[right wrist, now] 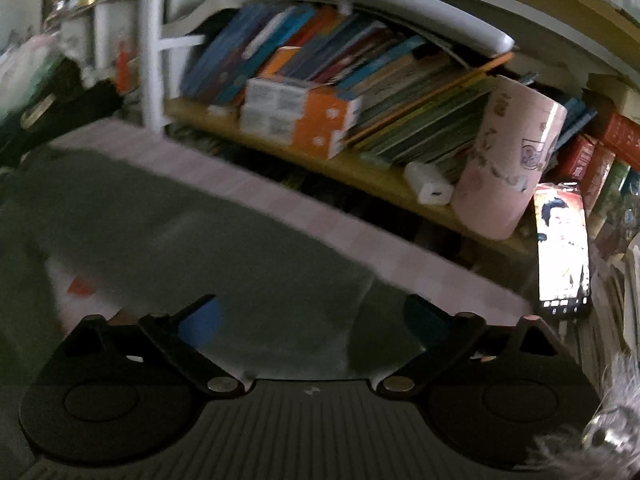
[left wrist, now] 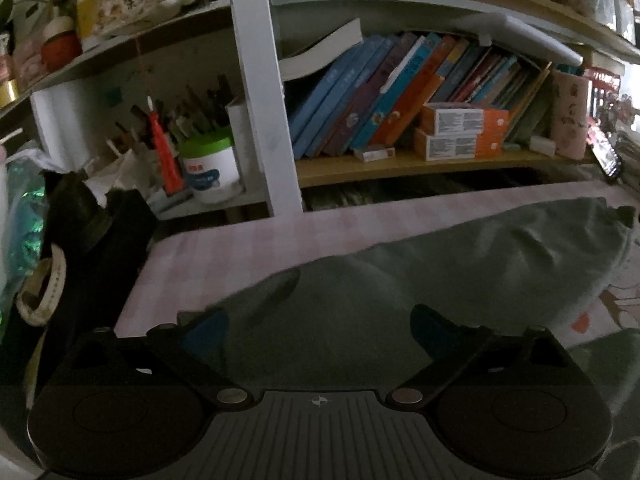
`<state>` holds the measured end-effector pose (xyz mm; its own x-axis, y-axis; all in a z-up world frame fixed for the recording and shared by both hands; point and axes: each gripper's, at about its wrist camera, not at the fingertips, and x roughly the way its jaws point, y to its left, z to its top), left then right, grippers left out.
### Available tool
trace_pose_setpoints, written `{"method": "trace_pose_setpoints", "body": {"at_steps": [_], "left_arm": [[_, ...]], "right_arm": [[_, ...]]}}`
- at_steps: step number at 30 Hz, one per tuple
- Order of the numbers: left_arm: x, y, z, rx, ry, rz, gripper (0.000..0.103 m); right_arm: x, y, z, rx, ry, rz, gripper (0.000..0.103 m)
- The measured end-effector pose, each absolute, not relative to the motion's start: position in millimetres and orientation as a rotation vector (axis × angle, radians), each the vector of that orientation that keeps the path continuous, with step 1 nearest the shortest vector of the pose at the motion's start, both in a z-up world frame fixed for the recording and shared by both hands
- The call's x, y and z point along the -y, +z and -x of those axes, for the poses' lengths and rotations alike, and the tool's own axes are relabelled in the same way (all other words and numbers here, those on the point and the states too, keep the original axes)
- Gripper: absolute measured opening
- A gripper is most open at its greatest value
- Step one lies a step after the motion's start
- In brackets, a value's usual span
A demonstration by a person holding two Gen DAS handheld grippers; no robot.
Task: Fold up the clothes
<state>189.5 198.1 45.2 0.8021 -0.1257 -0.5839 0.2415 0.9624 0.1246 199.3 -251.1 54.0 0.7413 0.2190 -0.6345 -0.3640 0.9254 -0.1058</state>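
A grey-green garment (left wrist: 460, 268) lies spread on the pink checked table cover (left wrist: 240, 248). It also shows in the right wrist view (right wrist: 192, 232). My left gripper (left wrist: 320, 328) is open, its blue-padded fingers wide apart just above the garment's near left part, holding nothing. My right gripper (right wrist: 312, 320) is open too, its fingers apart over the garment's right end near its edge. A printed patch of the garment with an orange mark (right wrist: 80, 286) shows at the left of the right wrist view.
A bookshelf (left wrist: 400, 164) with leaning books and orange boxes (left wrist: 460, 132) stands right behind the table. A white post (left wrist: 264, 92), a pen pot (left wrist: 212, 168) and a black bag (left wrist: 100, 248) are at the left. A pink cup (right wrist: 508, 160) and a lit phone (right wrist: 564, 248) stand at the right.
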Motion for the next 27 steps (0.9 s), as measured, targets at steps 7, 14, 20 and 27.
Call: {"method": "trace_pose_setpoints", "body": {"at_steps": [7,14,20,27], "left_arm": [[-208.4,39.5,-230.4,-0.587,-0.161,-0.201,0.084],[-209.2,18.0,-270.6,-0.659,-0.206,-0.25,0.073],[-208.1,0.9,-294.6,-0.717,-0.241,-0.269,0.074],[-220.1,-7.9,-303.6,-0.742,-0.295,-0.211,0.074]], "right_arm": [[274.5,40.8,-260.4,-0.742,0.27,0.217,0.082],[285.4,16.5,-290.6,-0.798,0.295,0.179,0.073],[288.1,6.3,-300.7,-0.801,0.35,0.163,0.073],[297.1,-1.8,-307.5,-0.804,0.372,0.105,0.082]]}}
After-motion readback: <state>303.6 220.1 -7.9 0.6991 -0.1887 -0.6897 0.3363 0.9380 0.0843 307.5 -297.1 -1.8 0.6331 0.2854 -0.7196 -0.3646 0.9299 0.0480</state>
